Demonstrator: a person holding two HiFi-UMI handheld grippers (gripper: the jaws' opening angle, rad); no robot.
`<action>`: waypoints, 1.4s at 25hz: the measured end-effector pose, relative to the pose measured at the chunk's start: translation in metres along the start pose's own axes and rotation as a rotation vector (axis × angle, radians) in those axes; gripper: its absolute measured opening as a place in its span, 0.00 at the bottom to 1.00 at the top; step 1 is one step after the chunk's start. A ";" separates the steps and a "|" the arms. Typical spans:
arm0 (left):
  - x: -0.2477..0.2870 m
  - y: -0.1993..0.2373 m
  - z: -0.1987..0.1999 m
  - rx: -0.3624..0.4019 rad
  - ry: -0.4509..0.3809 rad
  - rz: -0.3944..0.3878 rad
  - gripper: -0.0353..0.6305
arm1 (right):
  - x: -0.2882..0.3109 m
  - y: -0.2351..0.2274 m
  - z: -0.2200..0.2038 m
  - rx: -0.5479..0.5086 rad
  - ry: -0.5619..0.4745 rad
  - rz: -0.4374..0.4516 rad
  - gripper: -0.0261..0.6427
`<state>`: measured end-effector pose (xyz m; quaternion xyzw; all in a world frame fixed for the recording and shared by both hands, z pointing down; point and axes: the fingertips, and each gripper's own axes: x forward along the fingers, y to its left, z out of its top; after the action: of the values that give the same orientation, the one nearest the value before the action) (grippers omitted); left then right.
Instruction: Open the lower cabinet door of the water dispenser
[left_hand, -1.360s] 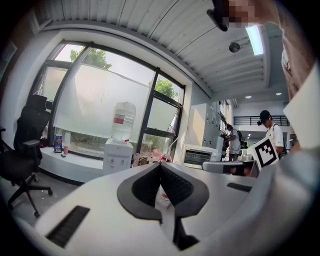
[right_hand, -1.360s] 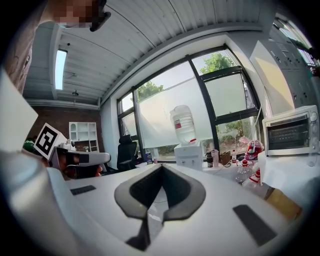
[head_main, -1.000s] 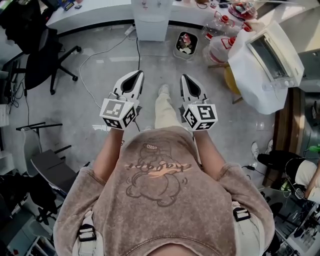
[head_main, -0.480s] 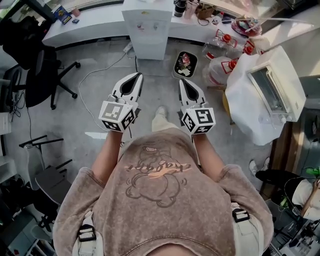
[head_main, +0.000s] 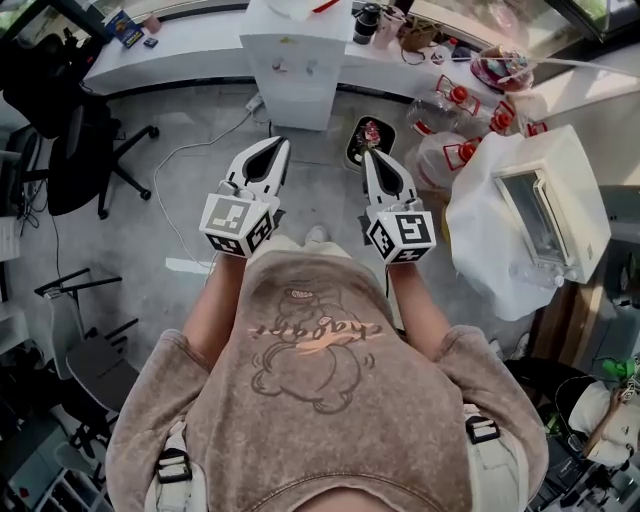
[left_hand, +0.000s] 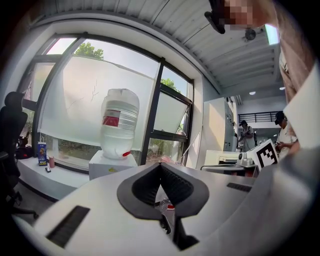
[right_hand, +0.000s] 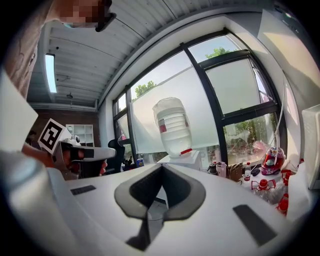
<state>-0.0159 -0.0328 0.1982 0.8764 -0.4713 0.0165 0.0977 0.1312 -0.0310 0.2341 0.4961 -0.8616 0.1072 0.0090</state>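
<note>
The water dispenser has come nearer, yet the left gripper and right gripper, both closed and empty, seemingly sit short of it.

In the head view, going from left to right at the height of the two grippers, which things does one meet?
black office chair → left gripper → right gripper → white appliance

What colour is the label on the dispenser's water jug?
Red. The label on the clear plastic jug shows best in the left gripper view.
</note>
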 end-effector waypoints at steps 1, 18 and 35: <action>0.002 0.001 0.002 -0.001 0.000 -0.002 0.08 | 0.003 0.000 0.001 0.000 0.001 0.001 0.05; 0.056 0.045 -0.010 0.004 0.055 -0.100 0.08 | 0.058 -0.013 -0.007 0.018 -0.002 -0.044 0.05; 0.141 0.095 -0.115 -0.010 0.077 -0.146 0.08 | 0.126 -0.067 -0.117 0.075 -0.013 -0.094 0.05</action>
<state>-0.0093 -0.1789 0.3425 0.9065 -0.4024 0.0404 0.1211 0.1144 -0.1483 0.3761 0.5365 -0.8329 0.1358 -0.0103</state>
